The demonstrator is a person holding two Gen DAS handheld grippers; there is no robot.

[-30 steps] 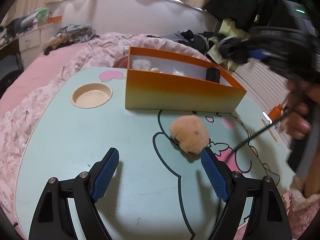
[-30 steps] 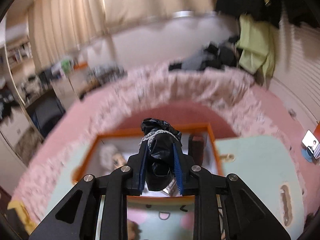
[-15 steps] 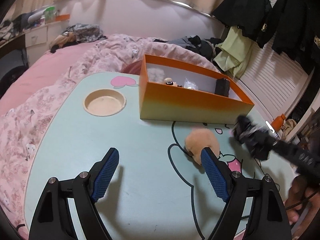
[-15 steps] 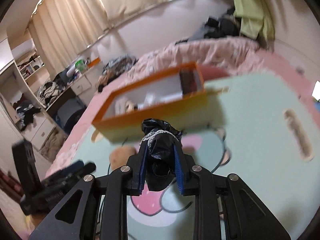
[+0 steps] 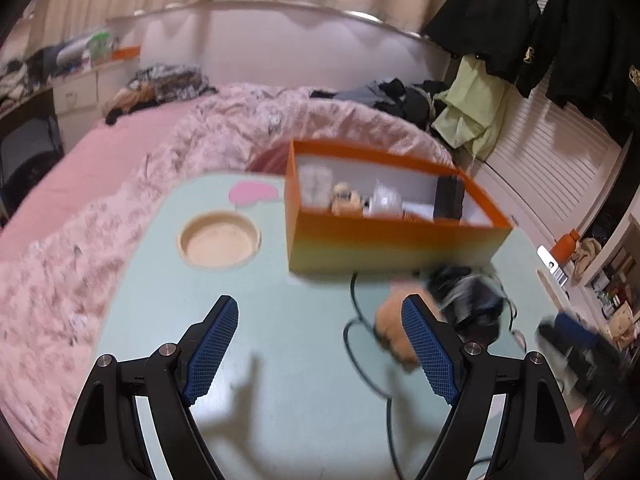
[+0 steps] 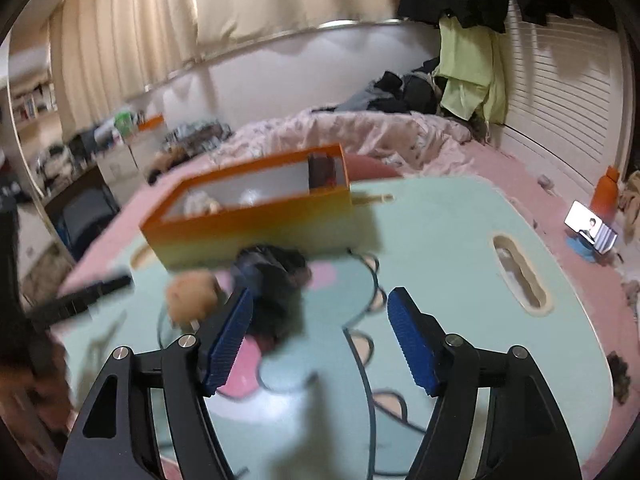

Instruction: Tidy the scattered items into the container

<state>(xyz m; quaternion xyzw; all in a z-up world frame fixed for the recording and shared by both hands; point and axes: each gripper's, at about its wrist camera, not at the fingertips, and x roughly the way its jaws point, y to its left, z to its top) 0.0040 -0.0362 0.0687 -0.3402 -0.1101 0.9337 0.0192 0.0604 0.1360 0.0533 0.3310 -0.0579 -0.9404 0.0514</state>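
An orange box [image 5: 392, 240] stands at the back of the mint table [image 5: 160, 320] with several small items inside. In front of it lies a tan plush ball [image 5: 390, 320], just outside my left gripper's right finger. My left gripper [image 5: 320, 344] is open and holds nothing. A black cloth bundle [image 6: 276, 280] lies blurred on the table beside the plush [image 6: 192, 292], against the tip of my right gripper's left finger. My right gripper [image 6: 320, 332] is opening, and its pads no longer pinch the bundle. The box [image 6: 256, 224] sits just beyond.
A round cup recess [image 5: 219, 240] lies left of the box, and a slot handle [image 6: 520, 276] is cut near the table's right edge. A pink duvet [image 5: 80, 240] surrounds the table. A phone on a stand [image 6: 592, 232] and an orange bottle [image 6: 606, 192] sit at far right.
My right gripper swung from above the box down to the table and opened, letting go of the black bundle beside the plush. The left gripper stayed open and drew back a little.
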